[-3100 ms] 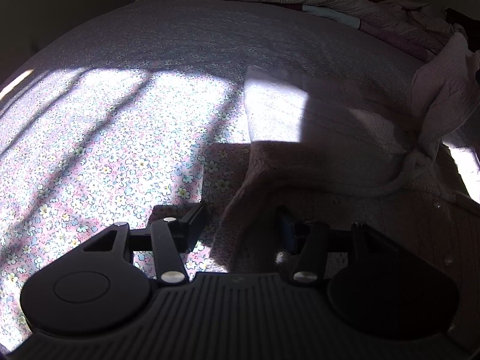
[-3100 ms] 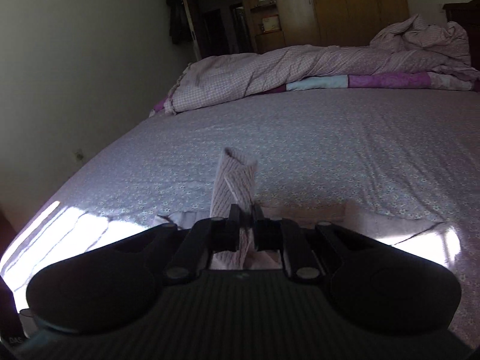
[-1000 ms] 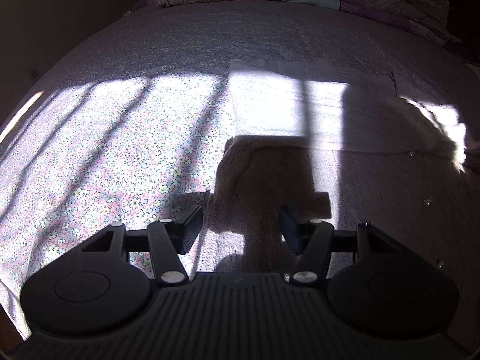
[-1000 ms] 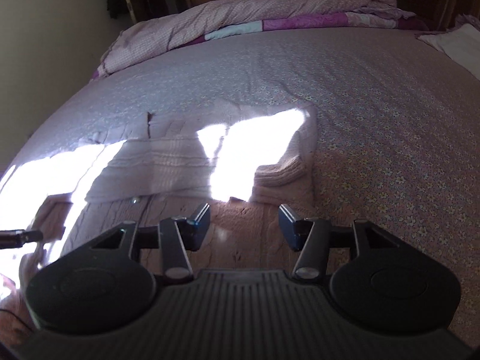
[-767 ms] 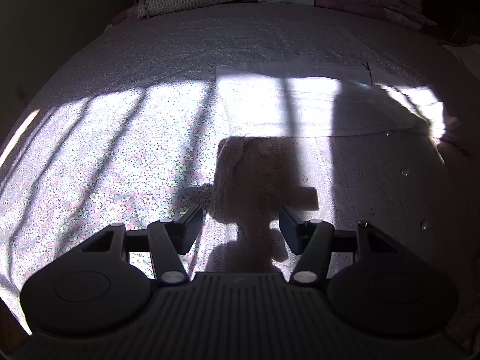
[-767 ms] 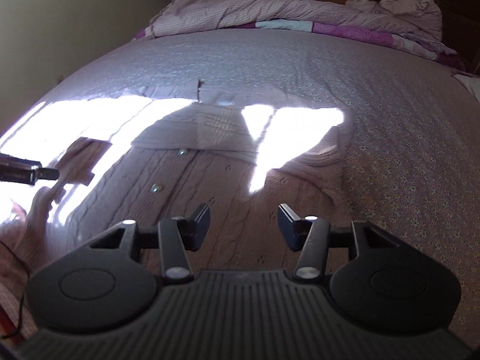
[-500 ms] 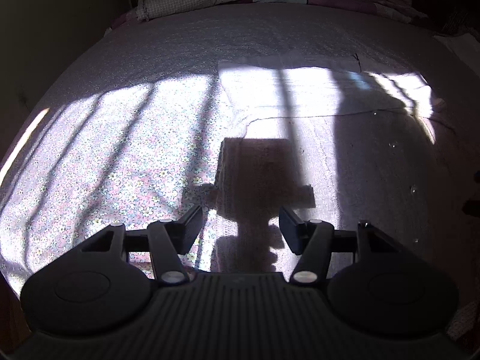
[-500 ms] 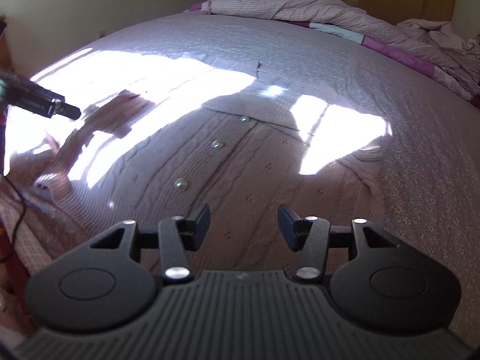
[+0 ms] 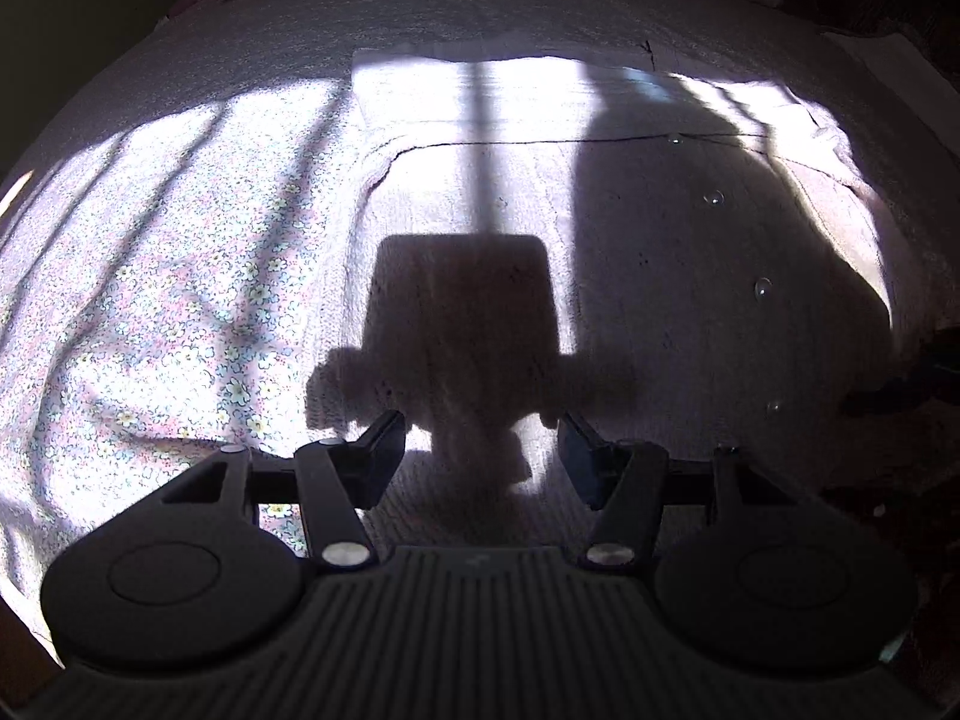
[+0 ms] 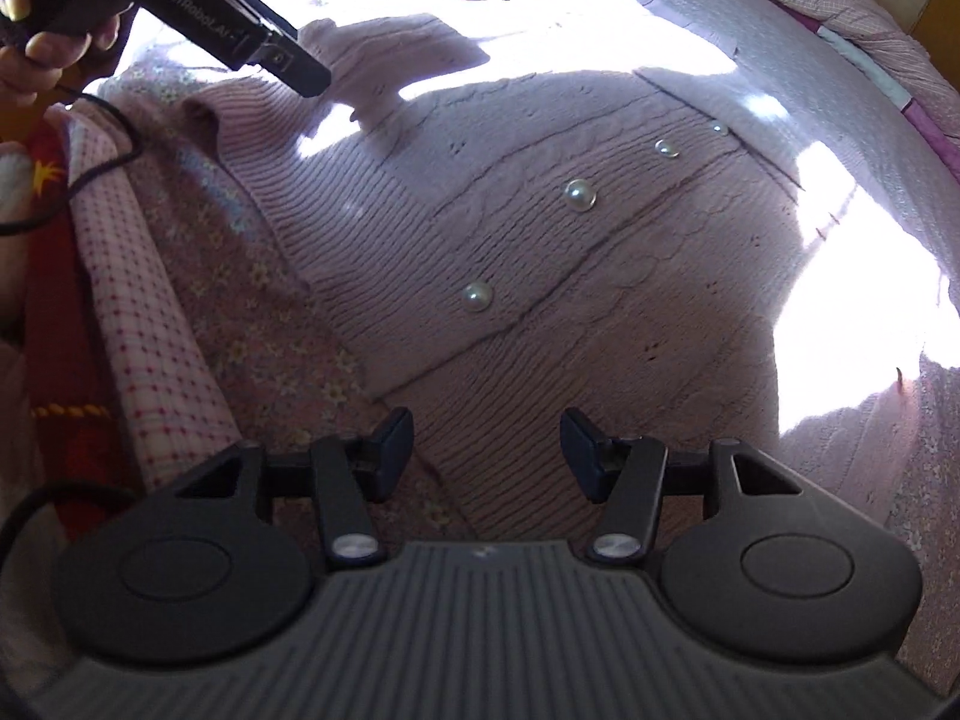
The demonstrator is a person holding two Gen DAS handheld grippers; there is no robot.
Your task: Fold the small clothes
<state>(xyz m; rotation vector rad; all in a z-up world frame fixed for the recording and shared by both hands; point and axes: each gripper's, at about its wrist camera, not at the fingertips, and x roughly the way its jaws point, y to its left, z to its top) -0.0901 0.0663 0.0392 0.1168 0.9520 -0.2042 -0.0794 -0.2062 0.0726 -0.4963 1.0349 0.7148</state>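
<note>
Flat on floral sheet (image 9: 180,276): pink cardigan (image 10: 600,300); above it, left gripper (image 9: 477,450) and right gripper (image 10: 486,444), spread, empty; right's jaws just widened.

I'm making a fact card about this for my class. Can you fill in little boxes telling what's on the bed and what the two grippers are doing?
garment: pink knit cardigan, lying flat, front up
buttons: pearly round ones in a row down the front
surface: bed with flowered sheet
light: bright sun patches and shadows across the cardigan
left gripper: open, above the cardigan's edge, holding nothing
right gripper: open, over the ribbed hem, holding nothing
far end of bed: rumpled quilt
</note>
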